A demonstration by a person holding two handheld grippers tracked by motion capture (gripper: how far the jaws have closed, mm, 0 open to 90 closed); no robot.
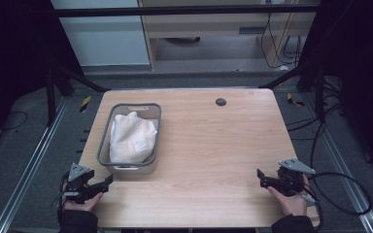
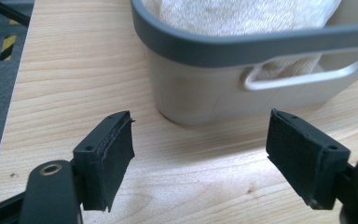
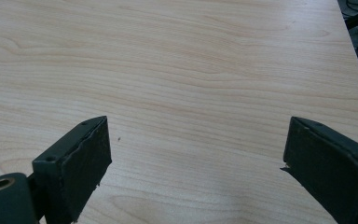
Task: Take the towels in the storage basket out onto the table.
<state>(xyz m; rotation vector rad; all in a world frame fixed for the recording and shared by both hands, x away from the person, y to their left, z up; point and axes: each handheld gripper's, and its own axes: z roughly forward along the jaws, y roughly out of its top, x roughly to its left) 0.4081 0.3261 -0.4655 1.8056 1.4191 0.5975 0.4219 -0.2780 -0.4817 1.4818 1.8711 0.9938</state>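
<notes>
A grey plastic basket [image 1: 104,141] stands on the left half of the wooden table [image 1: 213,145], and a crumpled white towel [image 1: 131,137] lies inside it. My left gripper [image 1: 108,180] rests near the table's front left corner, just short of the basket, open with nothing between its pads. In the left gripper view the basket [image 2: 205,93] and its handle slot sit close ahead of my open left gripper [image 2: 200,149], with the towel [image 2: 242,14] bulging over the rim. My right gripper [image 1: 261,177] is held at the front right edge, open over bare wood [image 3: 191,84], and my right gripper [image 3: 196,168] holds nothing.
A small dark round grommet [image 1: 220,102] is set into the table near its back edge. Metal rails [image 1: 34,160] run along both sides of the table. Cables [image 1: 340,189] trail on the floor at the right. A cabinet [image 1: 213,29] stands behind the table.
</notes>
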